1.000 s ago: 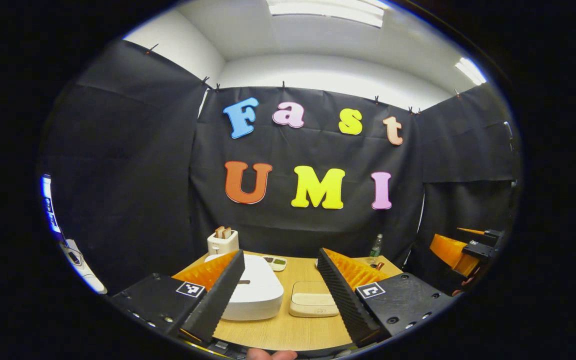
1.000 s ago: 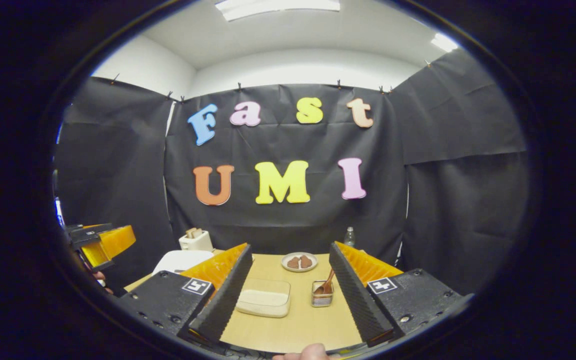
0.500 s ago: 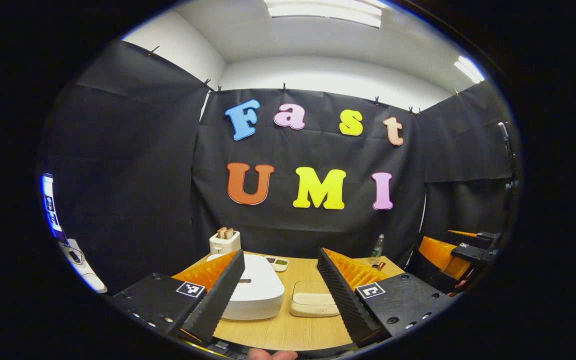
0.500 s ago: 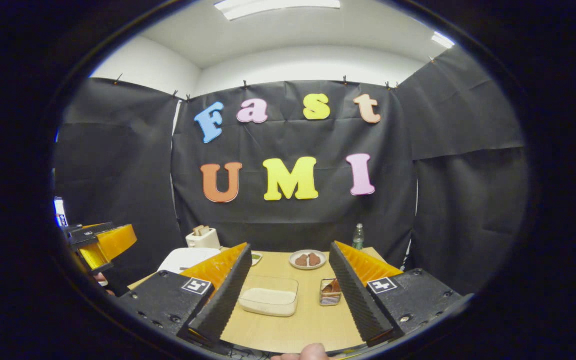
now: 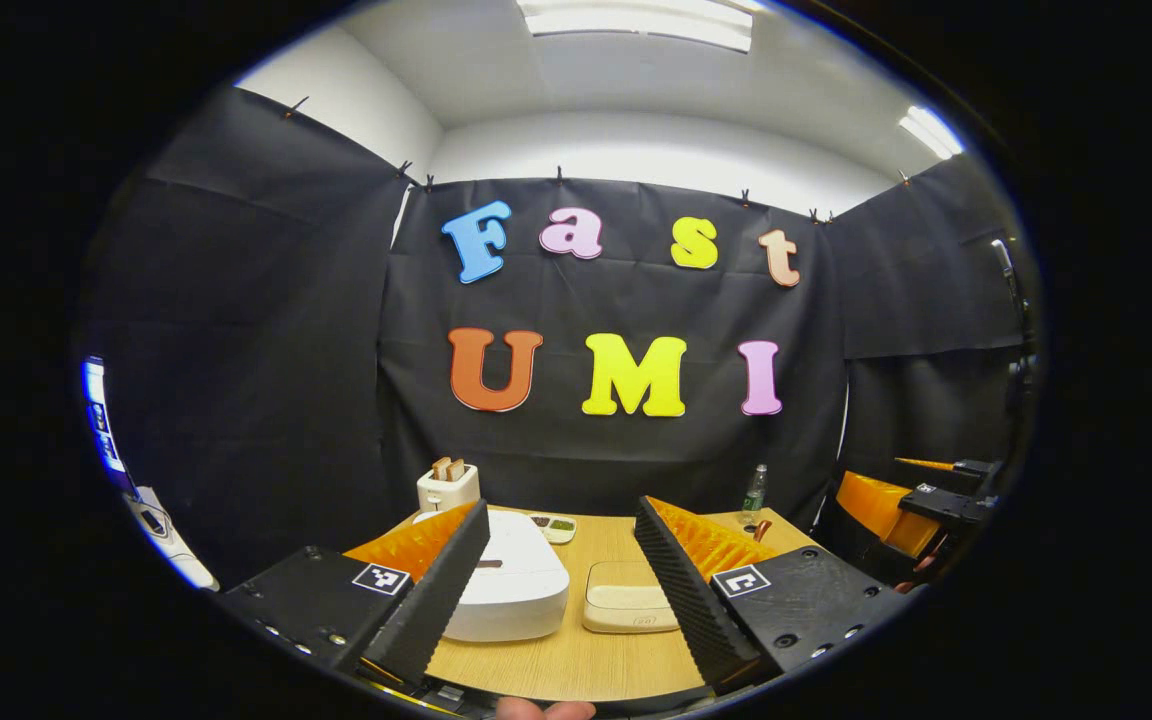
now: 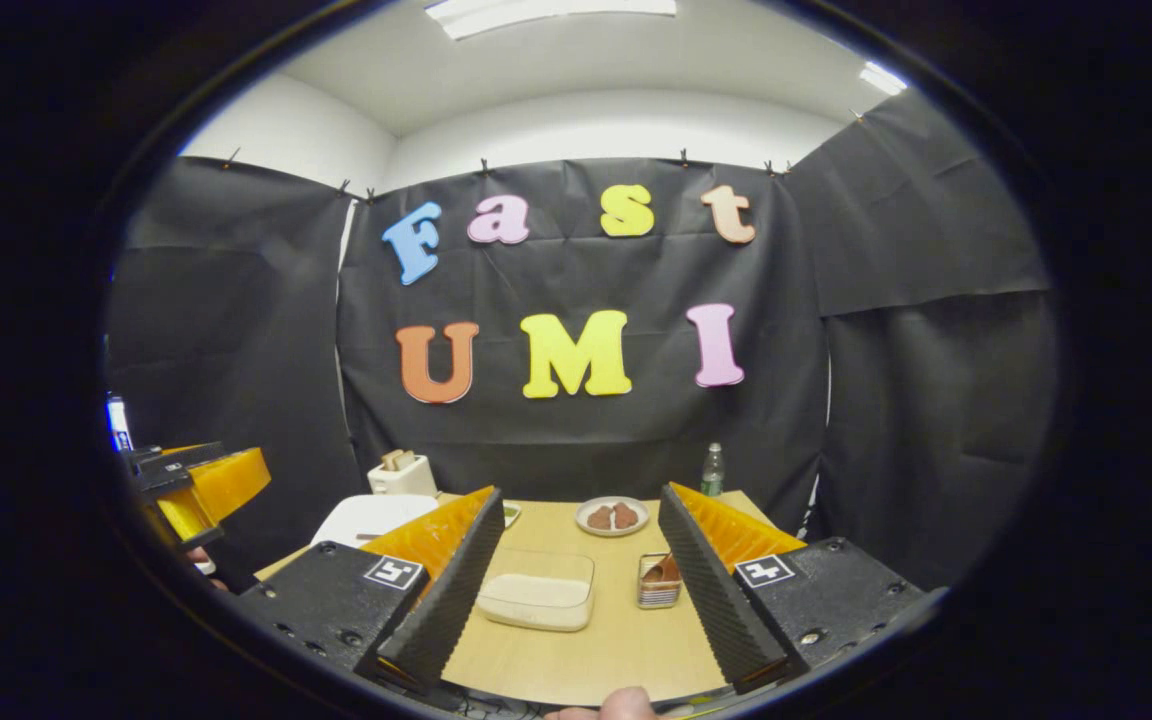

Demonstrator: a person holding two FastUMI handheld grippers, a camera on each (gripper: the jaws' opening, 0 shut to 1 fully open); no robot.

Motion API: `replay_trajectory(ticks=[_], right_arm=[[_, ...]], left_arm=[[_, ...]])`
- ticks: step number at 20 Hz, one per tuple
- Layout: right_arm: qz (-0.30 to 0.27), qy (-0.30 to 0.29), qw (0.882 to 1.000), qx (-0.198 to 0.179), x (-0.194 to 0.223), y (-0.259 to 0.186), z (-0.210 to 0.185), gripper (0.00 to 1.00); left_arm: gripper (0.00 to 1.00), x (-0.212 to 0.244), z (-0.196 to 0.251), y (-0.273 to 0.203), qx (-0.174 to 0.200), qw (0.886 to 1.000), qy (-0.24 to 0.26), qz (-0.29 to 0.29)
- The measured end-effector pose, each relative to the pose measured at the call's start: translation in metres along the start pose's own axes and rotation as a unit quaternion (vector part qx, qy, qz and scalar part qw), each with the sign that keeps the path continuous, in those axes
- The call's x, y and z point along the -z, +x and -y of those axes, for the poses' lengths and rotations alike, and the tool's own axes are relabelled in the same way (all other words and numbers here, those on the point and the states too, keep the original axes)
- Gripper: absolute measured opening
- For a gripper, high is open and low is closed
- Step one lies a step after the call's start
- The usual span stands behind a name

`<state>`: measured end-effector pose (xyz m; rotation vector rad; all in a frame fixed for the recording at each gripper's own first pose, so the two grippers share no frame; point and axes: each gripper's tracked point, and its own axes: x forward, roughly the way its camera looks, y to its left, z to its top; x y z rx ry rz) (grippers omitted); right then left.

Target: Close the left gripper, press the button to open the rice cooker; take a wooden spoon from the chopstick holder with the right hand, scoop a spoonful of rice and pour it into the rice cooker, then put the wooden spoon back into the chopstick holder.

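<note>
Left gripper (image 5: 561,575): fingers spread, above table (image 5: 576,660) | right gripper (image 6: 581,575): fingers spread | rice cooker (image 5: 516,585): lid down | spoon (image 6: 664,570): in holder (image 6: 656,592).

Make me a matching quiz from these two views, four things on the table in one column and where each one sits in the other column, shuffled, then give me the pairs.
Things:
1. rice cooker
2. toaster
3. bottle
4. spoon holder

Places:
A. far right corner of the table, by the cloth wall
B. right of the clear rice box
C. left side of the table, lid shut
D. far left corner, behind the rice cooker

Pairs: 1-C, 2-D, 3-A, 4-B
</note>
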<state>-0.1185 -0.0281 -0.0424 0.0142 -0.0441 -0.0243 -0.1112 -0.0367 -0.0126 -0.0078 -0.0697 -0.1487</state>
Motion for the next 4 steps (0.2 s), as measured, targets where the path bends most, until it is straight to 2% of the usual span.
replay_trajectory(ticks=[4], right_arm=[[0.002,-0.002,1.000,-0.002,-0.0041,-0.0010,0.0005,0.99]], left_arm=[[0.94,-0.0001,0.0020,0.0017,0.002,1.000,0.001,-0.002]])
